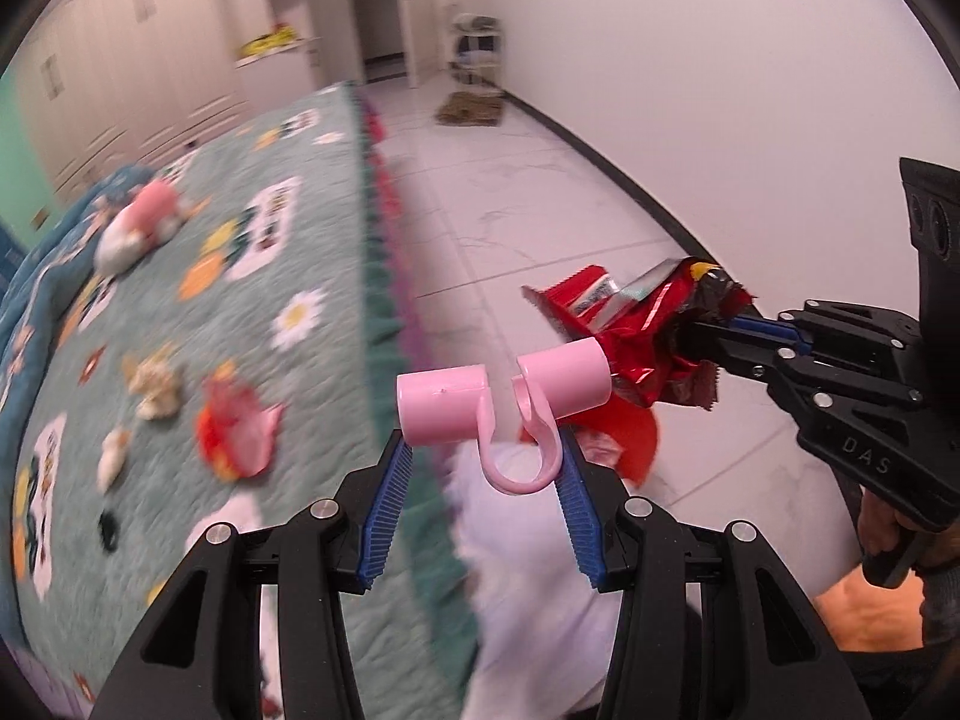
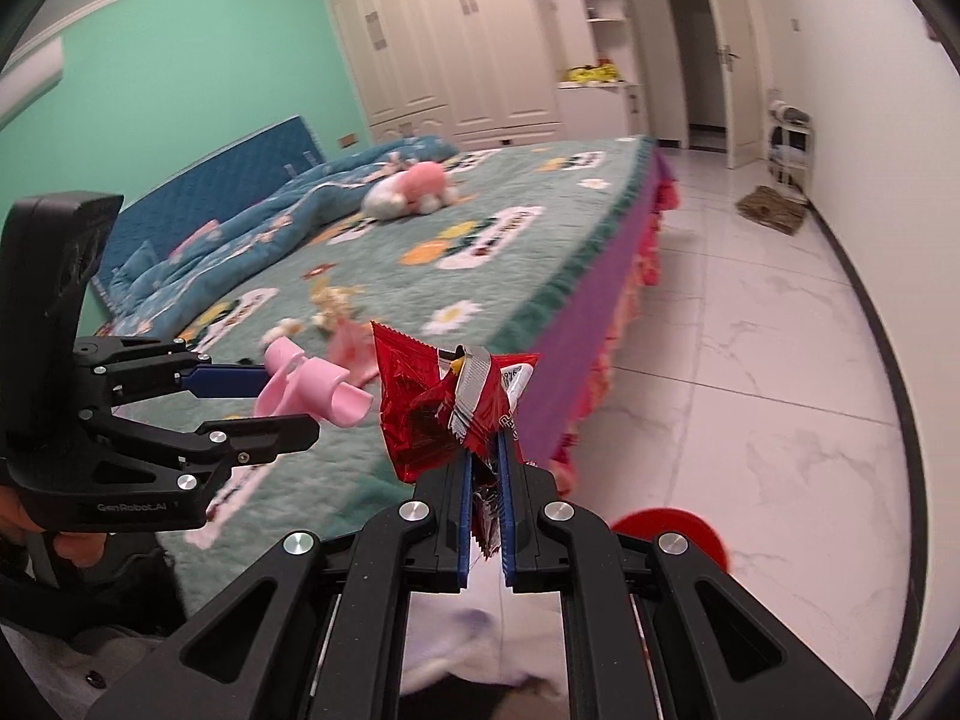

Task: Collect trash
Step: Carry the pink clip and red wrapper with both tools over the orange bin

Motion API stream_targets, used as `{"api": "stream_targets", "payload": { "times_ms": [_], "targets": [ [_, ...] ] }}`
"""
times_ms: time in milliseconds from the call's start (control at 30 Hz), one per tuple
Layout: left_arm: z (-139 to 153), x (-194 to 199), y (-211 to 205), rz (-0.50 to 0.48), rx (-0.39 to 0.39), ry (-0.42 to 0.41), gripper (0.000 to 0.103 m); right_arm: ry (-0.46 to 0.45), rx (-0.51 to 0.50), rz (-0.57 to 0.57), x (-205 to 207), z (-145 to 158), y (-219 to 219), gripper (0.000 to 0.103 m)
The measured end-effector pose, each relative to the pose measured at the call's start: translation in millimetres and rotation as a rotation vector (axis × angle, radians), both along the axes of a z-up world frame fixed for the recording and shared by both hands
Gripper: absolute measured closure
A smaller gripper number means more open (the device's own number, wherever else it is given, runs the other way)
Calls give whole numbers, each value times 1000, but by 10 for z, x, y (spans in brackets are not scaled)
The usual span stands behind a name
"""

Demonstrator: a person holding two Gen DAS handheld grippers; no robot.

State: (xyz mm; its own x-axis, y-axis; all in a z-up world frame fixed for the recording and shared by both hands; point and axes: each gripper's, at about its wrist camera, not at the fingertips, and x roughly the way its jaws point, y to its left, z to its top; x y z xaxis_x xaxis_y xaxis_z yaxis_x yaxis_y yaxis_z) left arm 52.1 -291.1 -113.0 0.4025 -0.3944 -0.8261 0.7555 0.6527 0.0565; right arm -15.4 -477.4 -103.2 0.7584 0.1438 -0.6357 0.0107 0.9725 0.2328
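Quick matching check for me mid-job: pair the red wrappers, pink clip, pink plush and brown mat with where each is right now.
Things:
1. red wrappers
2. pink clip
3. pink plush
4. brown mat

Places:
A. lying on the bed
B. on the floor by the far wall
C. held by the left gripper
D. clamped in the right gripper

Pairs: 1-D, 2-C, 3-A, 4-B

You had a bed with a green flowered blanket | a pink plush toy lay near its head | white wardrobes stood behind | a brown mat lay by the far wall.
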Motion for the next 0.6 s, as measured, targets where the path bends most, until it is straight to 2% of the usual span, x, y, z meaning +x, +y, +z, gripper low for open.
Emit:
{"api": "stream_targets", "payload": {
  "times_ms": [133,267,600],
  "targets": [
    [-94,-78,-422,-94,7,16,53,15,6,-68,-115,-101,-317,95],
    [-219,-85,-754,-142,16,48,53,35,20,-127,-189,-241,-630,95],
    [-672,126,-1271,-179,55,126,53,128,46,-232,-133,-773,-1278,95]
  ]
}}
